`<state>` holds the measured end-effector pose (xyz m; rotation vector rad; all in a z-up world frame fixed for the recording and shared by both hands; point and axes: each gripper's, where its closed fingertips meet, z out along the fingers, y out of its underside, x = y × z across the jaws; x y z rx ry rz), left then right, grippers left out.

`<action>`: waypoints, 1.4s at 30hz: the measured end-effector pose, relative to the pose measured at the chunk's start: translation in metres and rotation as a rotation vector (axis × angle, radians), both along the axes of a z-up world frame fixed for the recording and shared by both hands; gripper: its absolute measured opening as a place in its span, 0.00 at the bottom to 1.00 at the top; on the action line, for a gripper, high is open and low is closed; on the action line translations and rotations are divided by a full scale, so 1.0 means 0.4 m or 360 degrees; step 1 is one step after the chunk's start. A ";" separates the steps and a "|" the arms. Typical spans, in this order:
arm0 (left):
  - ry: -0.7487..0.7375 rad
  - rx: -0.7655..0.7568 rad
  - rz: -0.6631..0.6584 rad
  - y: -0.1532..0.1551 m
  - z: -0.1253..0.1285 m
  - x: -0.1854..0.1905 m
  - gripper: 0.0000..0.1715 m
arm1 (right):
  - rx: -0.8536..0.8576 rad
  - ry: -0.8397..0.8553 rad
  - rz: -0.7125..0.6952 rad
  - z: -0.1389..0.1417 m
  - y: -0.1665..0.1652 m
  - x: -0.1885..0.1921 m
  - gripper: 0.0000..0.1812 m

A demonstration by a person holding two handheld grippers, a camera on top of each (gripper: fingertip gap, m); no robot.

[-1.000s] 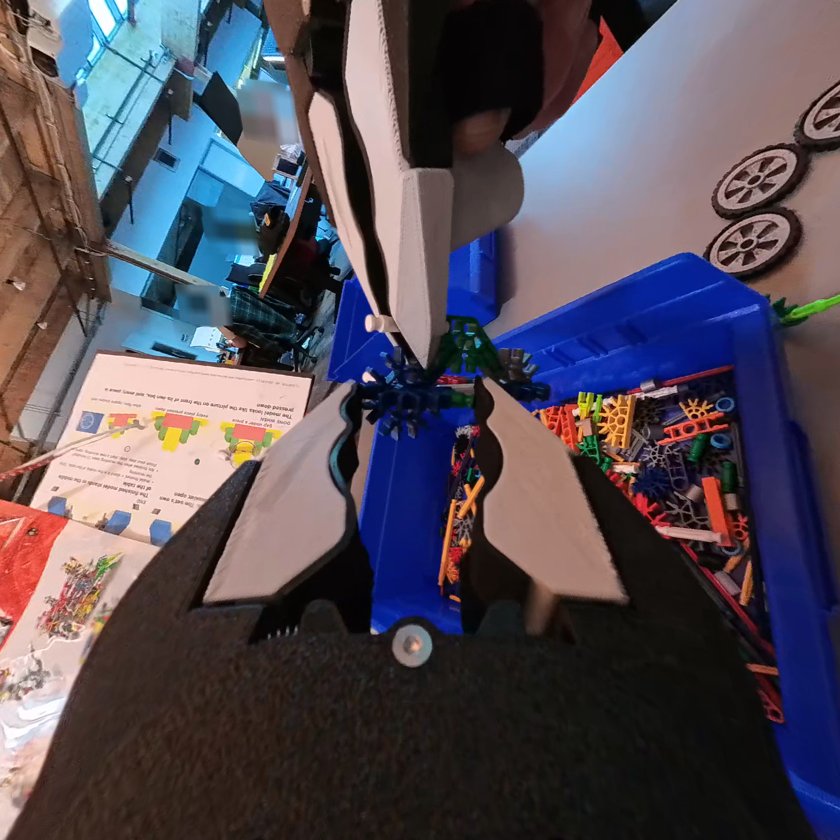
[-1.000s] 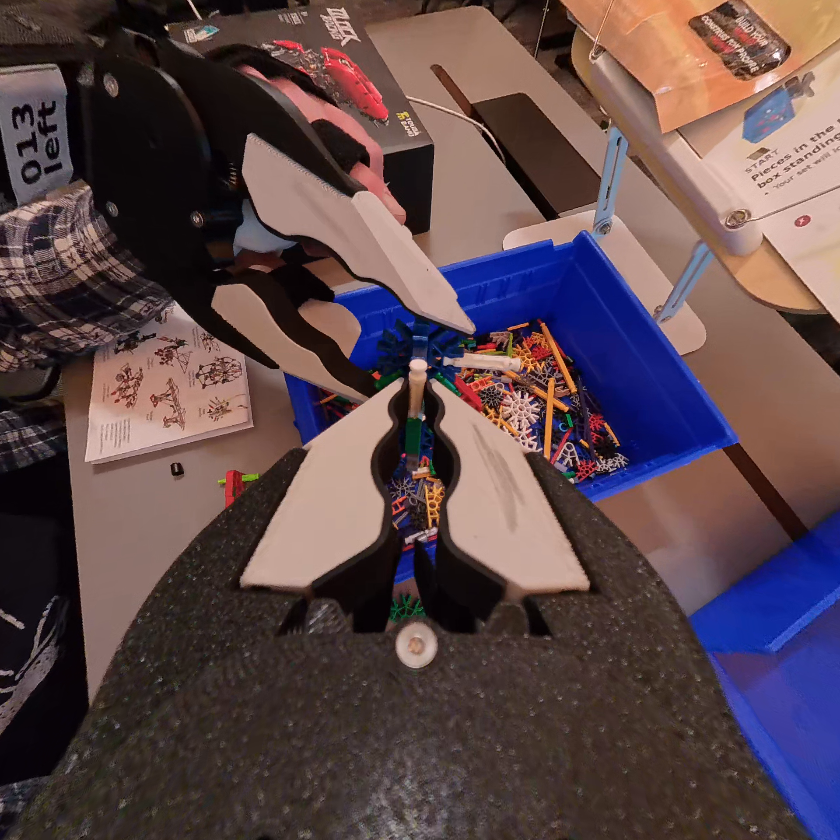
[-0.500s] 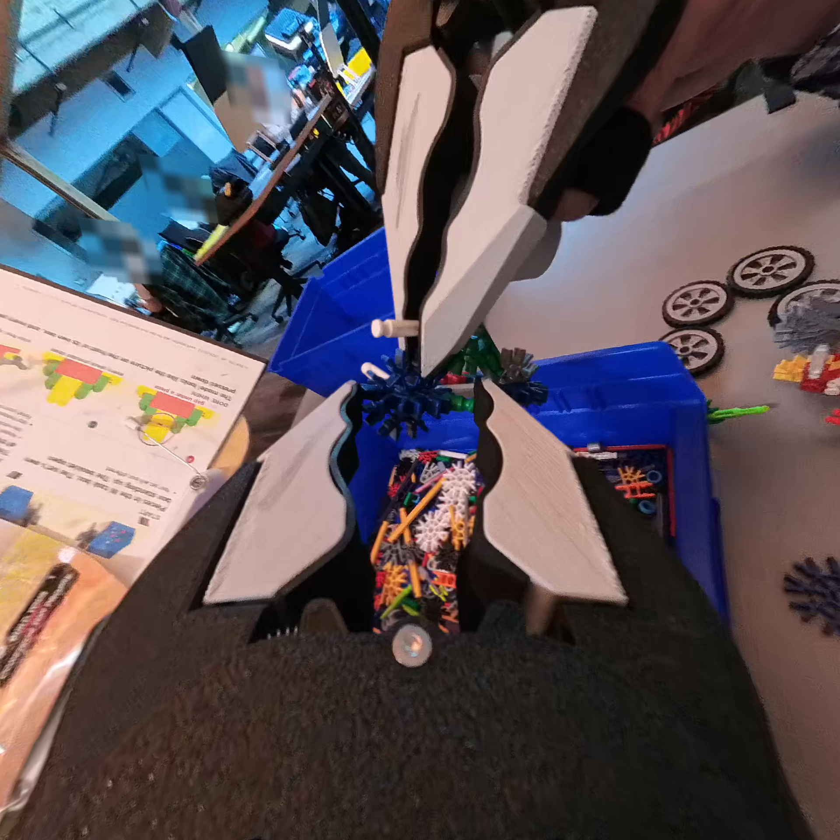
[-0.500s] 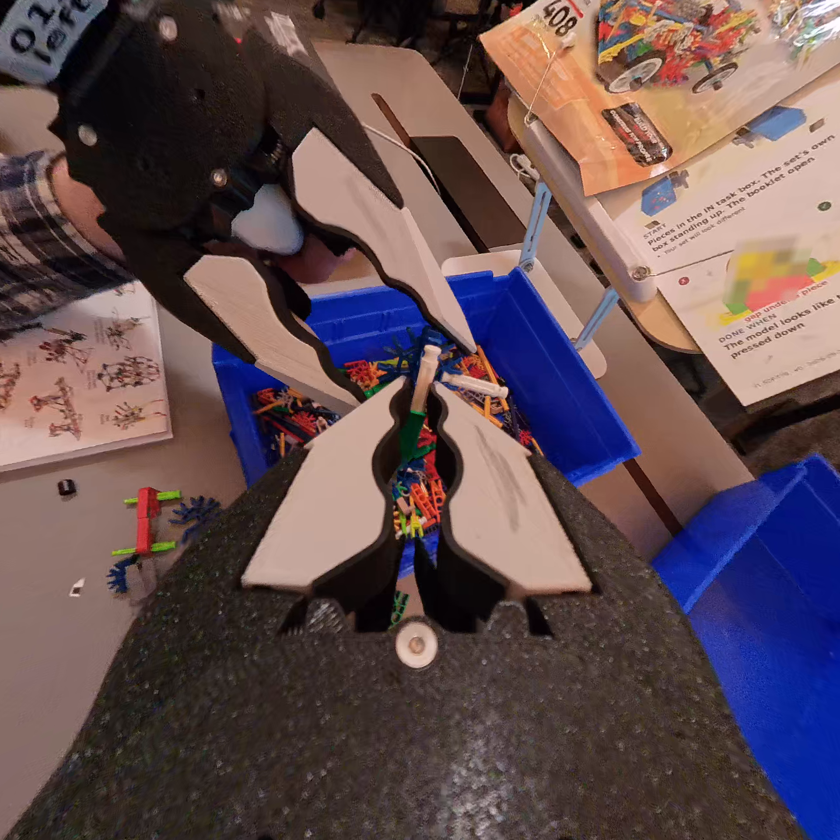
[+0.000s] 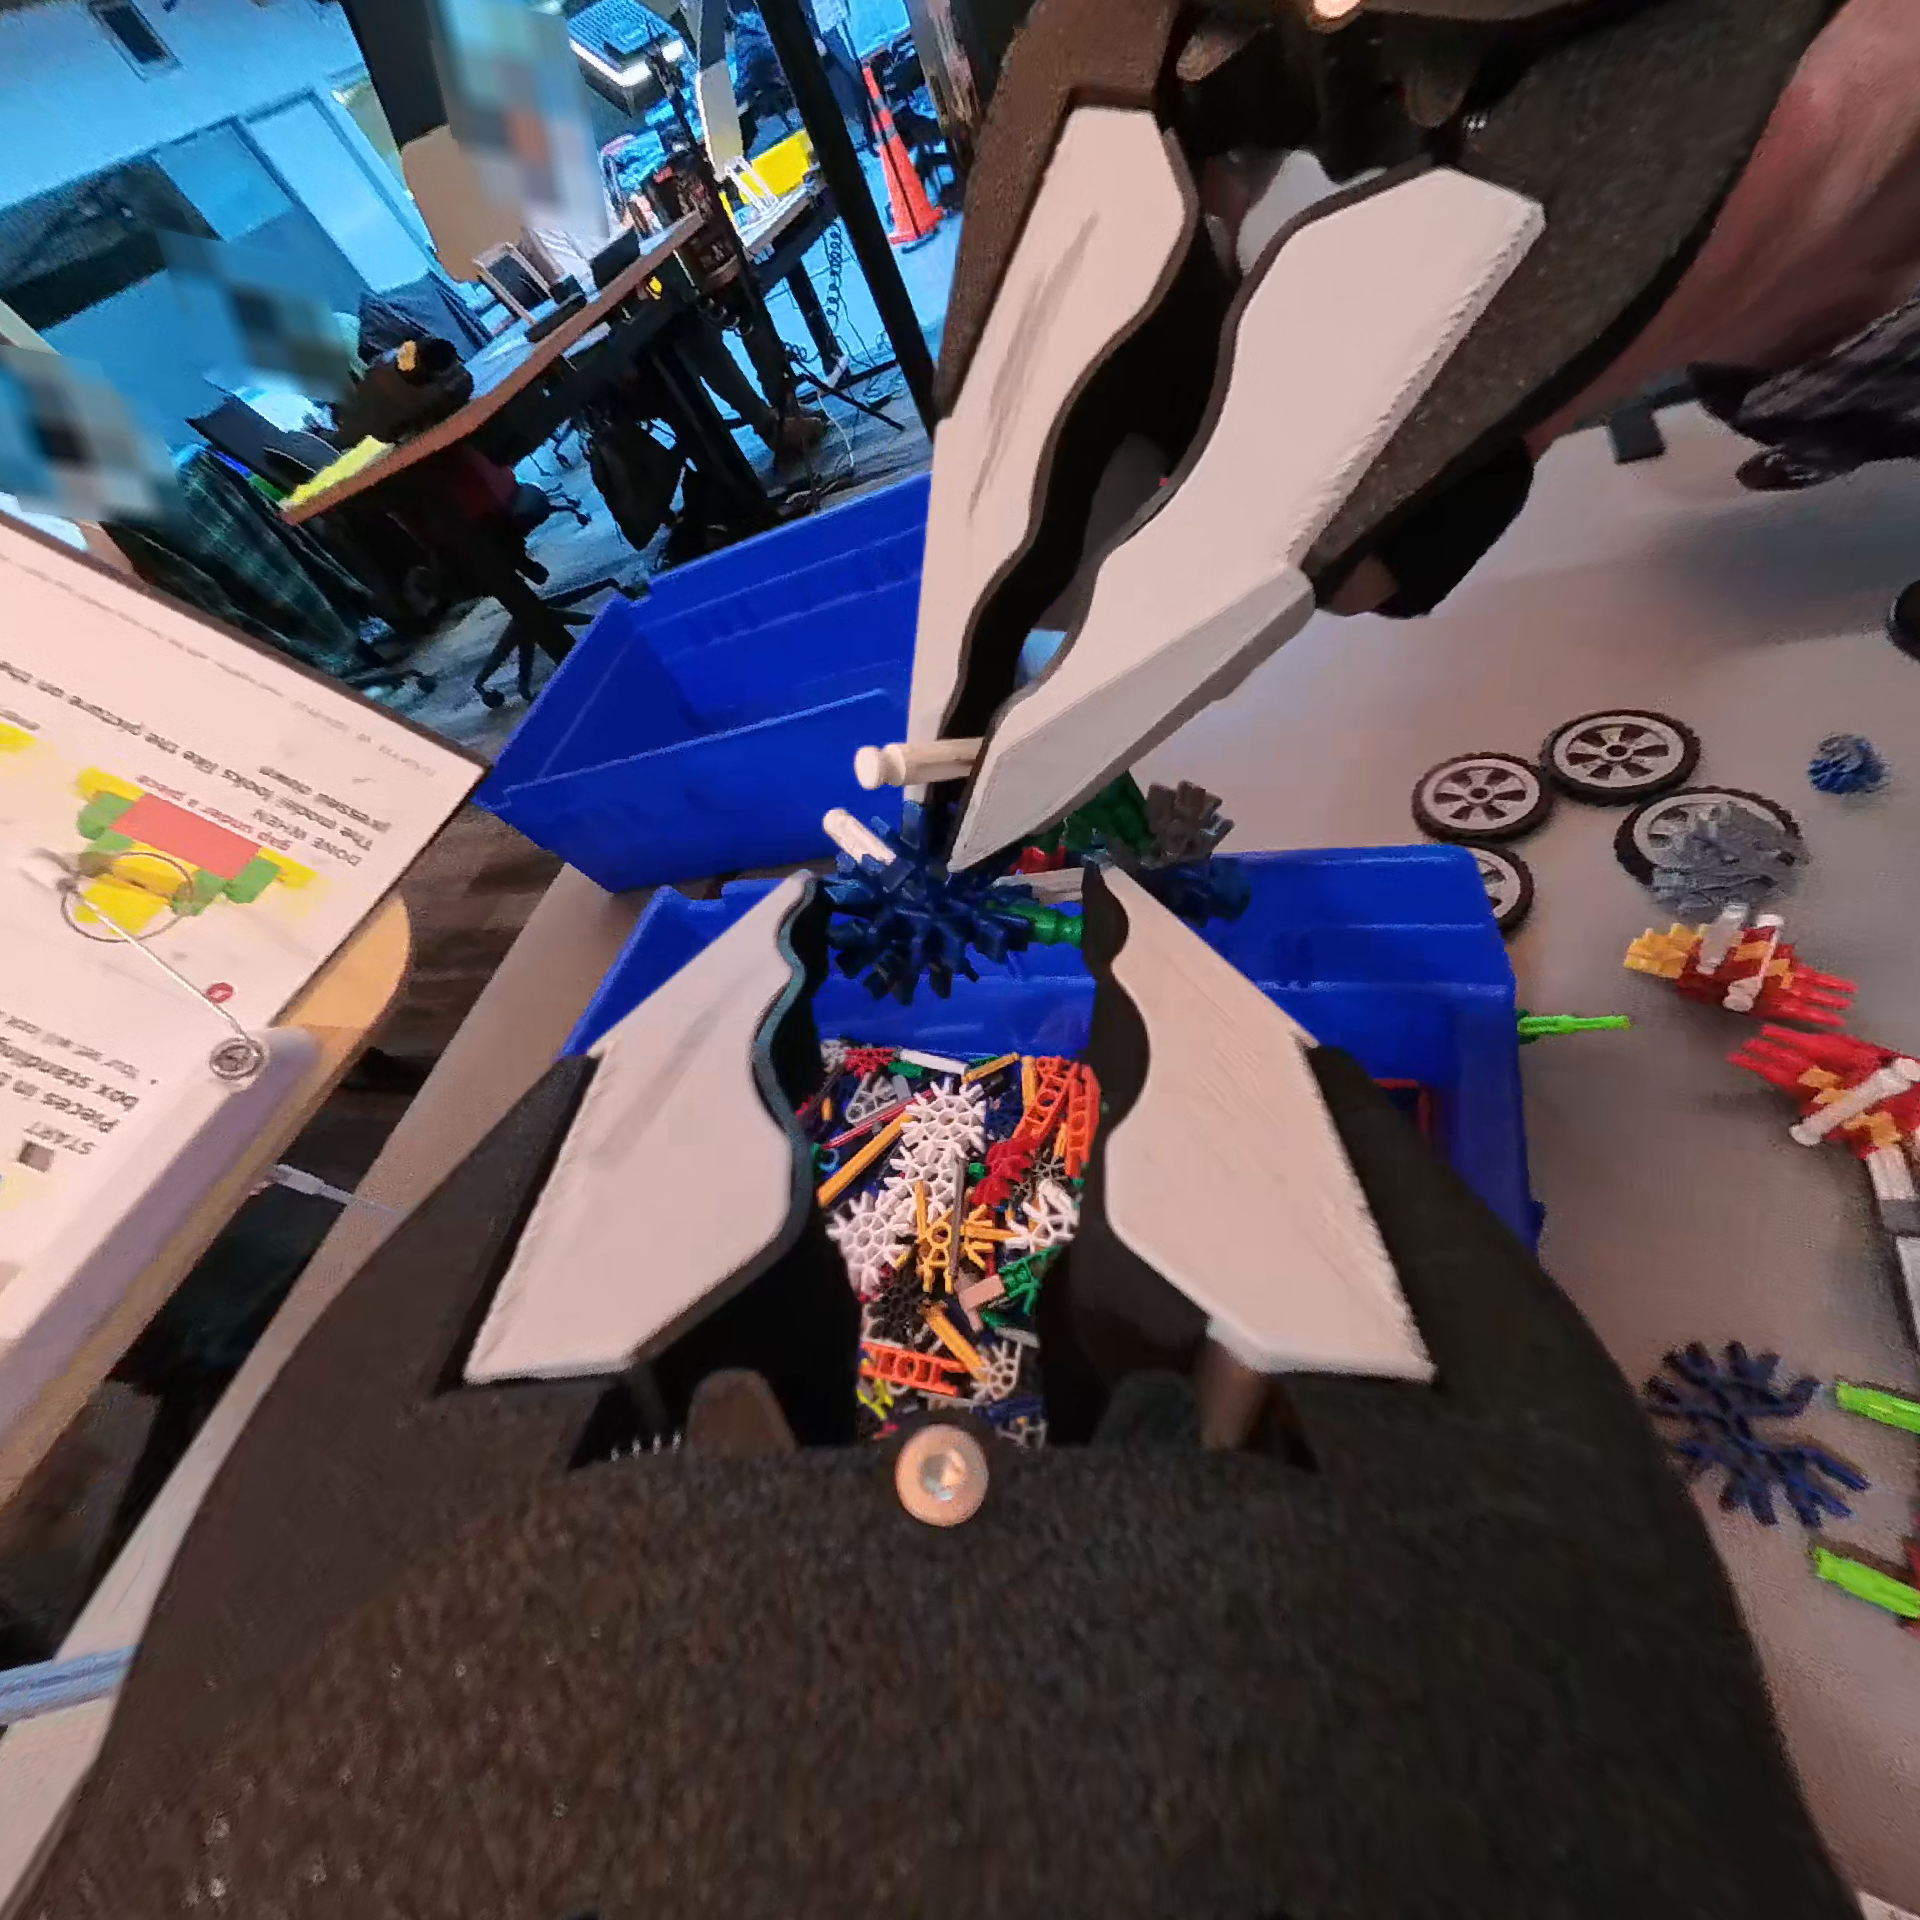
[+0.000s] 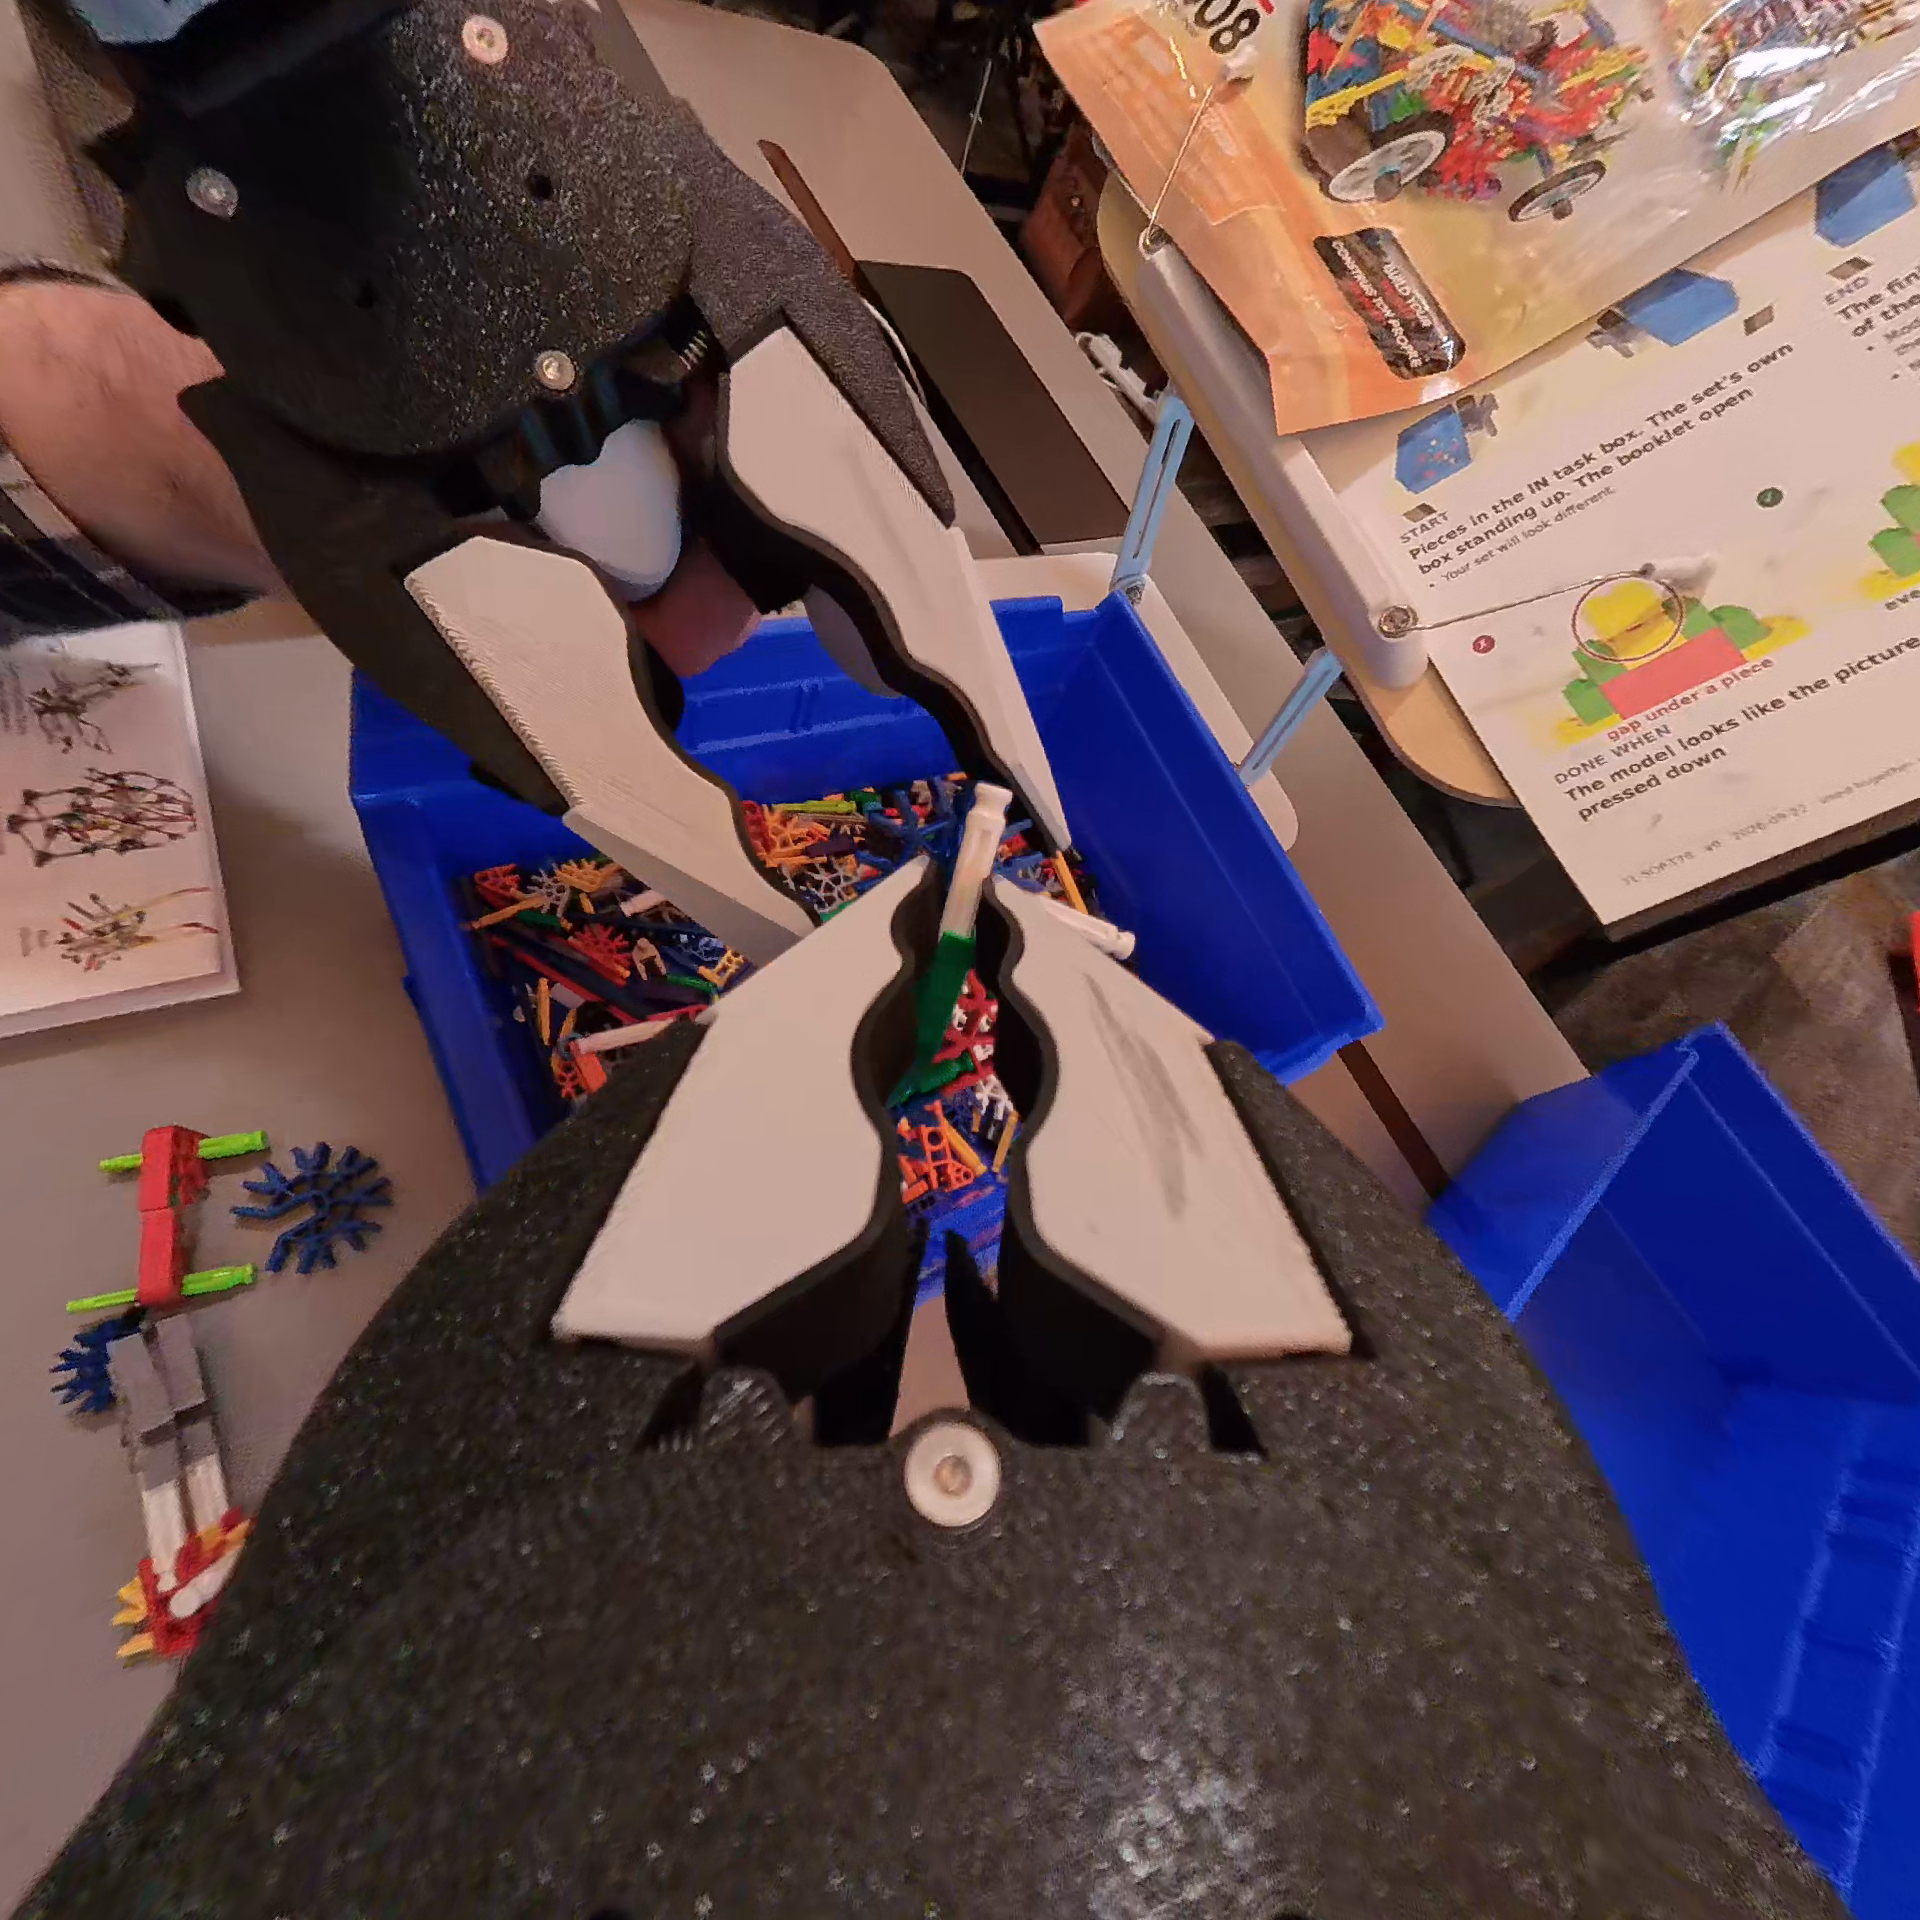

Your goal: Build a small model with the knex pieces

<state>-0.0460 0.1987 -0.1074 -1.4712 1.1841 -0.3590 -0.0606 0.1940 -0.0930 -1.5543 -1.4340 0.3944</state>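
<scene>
My left gripper (image 5: 948,888) has its fingers set wide, with a dark blue snowflake connector (image 5: 914,925) and its short green rod (image 5: 1049,920) spanning the gap between the tips. My right gripper (image 6: 961,883) is shut on a white and green rod (image 6: 961,883). It reaches in from above in the left wrist view (image 5: 940,831), where the white rod end (image 5: 904,764) sticks out just above the blue connector. Both grippers hover over a blue bin (image 5: 1351,883) full of small coloured building pieces. The left gripper's fingers (image 6: 623,727) show in the right wrist view.
A second blue bin (image 6: 1714,1247) stands beside the first. Several black wheels (image 5: 1621,758), red and yellow part-built pieces (image 5: 1745,977) and a loose blue connector (image 5: 1745,1444) lie on the grey table. A booklet (image 6: 94,831) and an instruction board (image 6: 1662,623) flank the bin. Only a small space, under 4 cm, lies between the two pairs of fingers.
Both grippers have kept tip to tip with their pieces while swinging together. The left view has tilted down over the bin's contents, and the right gripper has pulled back a little.
</scene>
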 end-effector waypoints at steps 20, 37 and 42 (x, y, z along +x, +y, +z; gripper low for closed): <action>0.0523 0.0428 0.0130 0.010 -0.035 -0.001 0.27 | -0.0046 -0.0175 0.0028 -0.031 -0.001 0.001 0.02; 0.0431 0.0213 0.0108 0.015 -0.064 0.002 0.25 | -0.0018 -0.0101 -0.0014 -0.055 0.012 -0.007 0.02; 0.0279 0.0112 0.0036 0.004 -0.049 0.008 0.26 | -0.0016 -0.0044 0.0012 -0.040 0.006 -0.012 0.03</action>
